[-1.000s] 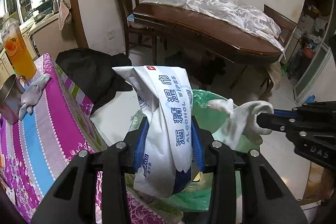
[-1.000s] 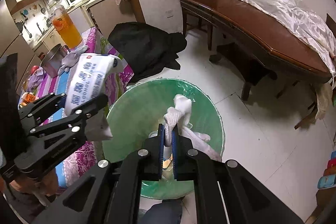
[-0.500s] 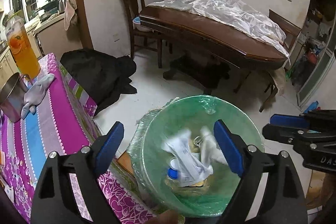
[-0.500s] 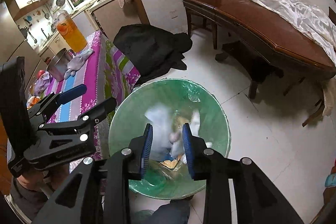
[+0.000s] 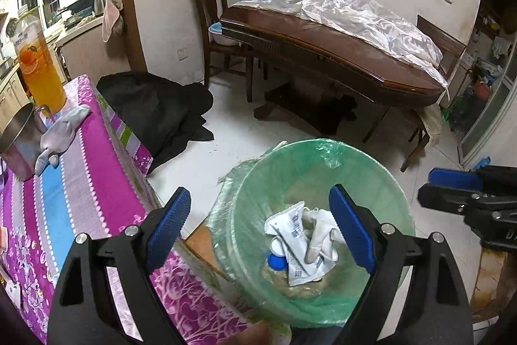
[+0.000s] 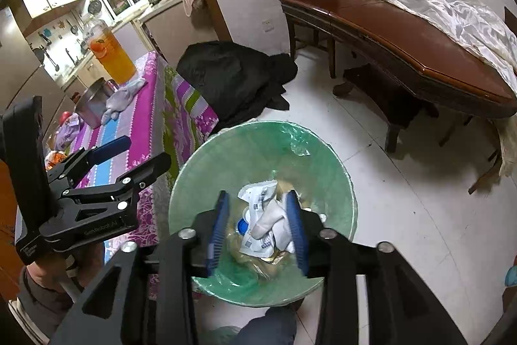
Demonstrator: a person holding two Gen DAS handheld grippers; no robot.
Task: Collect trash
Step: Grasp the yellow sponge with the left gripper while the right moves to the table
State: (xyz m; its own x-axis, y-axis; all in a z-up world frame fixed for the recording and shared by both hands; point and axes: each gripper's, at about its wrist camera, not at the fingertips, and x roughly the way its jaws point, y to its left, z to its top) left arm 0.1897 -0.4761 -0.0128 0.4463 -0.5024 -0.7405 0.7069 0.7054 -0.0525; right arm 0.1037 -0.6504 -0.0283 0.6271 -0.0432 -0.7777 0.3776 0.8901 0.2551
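A long wooden dining table, partly draped in a white sheet, stood well beyond both hand-held grippers, across the pale tiled floor. To the left of the left hand-held gripper ran the bench under a pink and blue striped cloth, with a steel pot, a grey cloth toy and a tall jar of orange drink at its far end. A black heap of clothing lay on the floor past the bench.

Directly beneath both hand-held grippers stood the bin lined with a green bag. The left hand-held gripper hung released over it, jaws wide apart and nothing between them. The right hand-held gripper hung over the bin too, its jaws opening, with no pad pressing on anything.

Down in the bin, seen through the gap of each hand-held gripper, lay the trash: the white wipes packet crumpled on top, the white glove touching it on its right, and a blue-capped bottle just under the packet's near left edge.
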